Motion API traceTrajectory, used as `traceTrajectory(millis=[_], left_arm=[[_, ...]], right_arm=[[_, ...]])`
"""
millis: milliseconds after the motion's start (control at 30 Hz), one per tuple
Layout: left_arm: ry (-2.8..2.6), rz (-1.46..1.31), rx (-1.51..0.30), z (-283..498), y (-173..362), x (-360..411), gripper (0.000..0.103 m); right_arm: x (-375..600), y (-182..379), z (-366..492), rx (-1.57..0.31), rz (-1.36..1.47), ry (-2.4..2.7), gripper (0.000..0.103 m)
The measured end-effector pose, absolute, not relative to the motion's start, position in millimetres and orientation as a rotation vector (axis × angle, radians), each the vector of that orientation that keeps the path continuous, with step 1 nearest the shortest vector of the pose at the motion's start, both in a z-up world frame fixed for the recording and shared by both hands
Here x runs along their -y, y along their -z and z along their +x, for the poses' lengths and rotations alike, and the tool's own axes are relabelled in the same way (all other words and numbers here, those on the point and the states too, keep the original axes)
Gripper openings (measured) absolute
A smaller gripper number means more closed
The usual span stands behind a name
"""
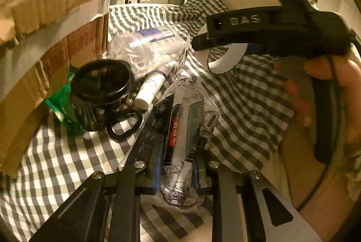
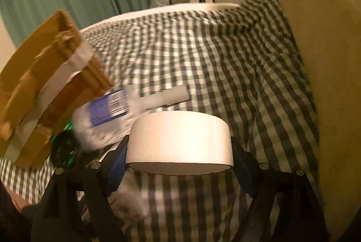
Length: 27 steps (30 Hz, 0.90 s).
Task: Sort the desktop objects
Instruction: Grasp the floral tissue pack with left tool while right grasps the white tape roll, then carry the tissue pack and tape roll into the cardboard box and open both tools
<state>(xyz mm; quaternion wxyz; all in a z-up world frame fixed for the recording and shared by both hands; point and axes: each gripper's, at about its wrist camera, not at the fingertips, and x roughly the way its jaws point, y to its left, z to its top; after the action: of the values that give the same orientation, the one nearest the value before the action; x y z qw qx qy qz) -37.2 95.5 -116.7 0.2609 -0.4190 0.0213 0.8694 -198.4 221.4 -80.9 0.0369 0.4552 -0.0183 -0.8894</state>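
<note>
Matt corrugated cardboard box (image 1: 52, 23), glossy crinkled plastic packet (image 1: 187, 129).

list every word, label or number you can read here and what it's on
"DAS": raised letters on the right hand-held gripper's body.
Red label with white characters on the plastic-wrapped packet: blurred, unreadable.
Red print on the cardboard box: blurred.
Blue label and barcode on the clear plastic bag: too small.

Warm, yellowish indoor light makes both my views dim, with dark round corners and bent edges. My right view is smeared by motion blur, worst on the cardboard box (image 2: 49, 84); my left is sharper
</note>
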Motion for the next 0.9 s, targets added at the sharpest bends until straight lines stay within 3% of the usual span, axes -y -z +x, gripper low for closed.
traceTrajectory(millis=[200, 500, 900], left_arm=[[-2.383, -1.114, -0.041, -35, 106, -93, 0.009], [-2.431, -1.076, -0.016, -21, 91, -93, 0.007], [-2.576, -0.960, 0.106, -18, 22, -65, 0.007]], right_arm=[[-205, 61, -158, -0.020, 1.316, 2.733, 0.082], [-198, 31, -116, 0.001, 1.216, 2.713, 0.082], [-199, -22, -78, 0.048, 1.055, 2.718, 0.082]])
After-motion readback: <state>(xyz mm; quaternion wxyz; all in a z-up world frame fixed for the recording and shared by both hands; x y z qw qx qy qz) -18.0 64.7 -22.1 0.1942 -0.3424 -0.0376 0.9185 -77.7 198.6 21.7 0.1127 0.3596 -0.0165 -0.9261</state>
